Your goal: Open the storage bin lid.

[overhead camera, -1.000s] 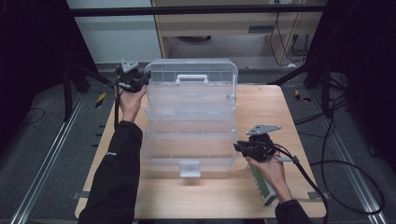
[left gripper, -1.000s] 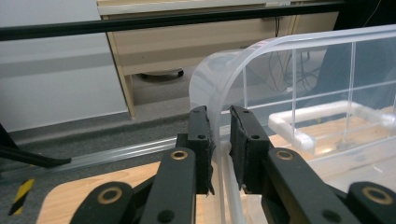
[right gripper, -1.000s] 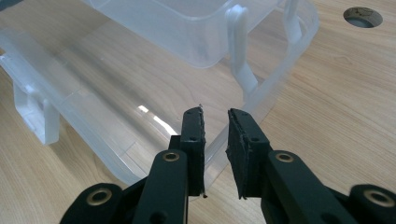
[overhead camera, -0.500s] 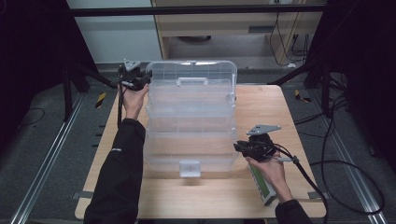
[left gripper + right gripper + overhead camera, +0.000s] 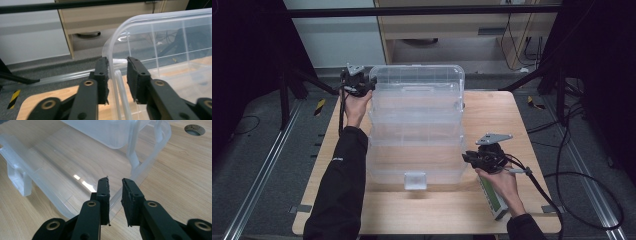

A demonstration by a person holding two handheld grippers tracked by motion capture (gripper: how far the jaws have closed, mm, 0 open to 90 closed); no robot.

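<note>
A large clear plastic tiered box [image 5: 417, 125] stands spread out in steps on the wooden table [image 5: 512, 115]. My left gripper [image 5: 370, 86] is at the top tier's far left corner. In the left gripper view the tier's thin wall [image 5: 113, 60] runs between the left gripper's [image 5: 117, 75] pads. Its jaws have just been opening, and a gap shows beside the wall. My right gripper [image 5: 468, 158] is at the bottom tier's right side. There the right gripper [image 5: 115, 192] is shut on the tier's rim [image 5: 140, 167].
A round cable hole [image 5: 194, 129] is cut in the table beyond the box. A wooden cabinet [image 5: 452, 25] and dark frame posts stand behind the table. A black cable [image 5: 557, 175] trails off the right side. Bare wood lies in front of the box.
The left hand has crept slightly toward the box's top corner. The box and the right hand stand as before.
</note>
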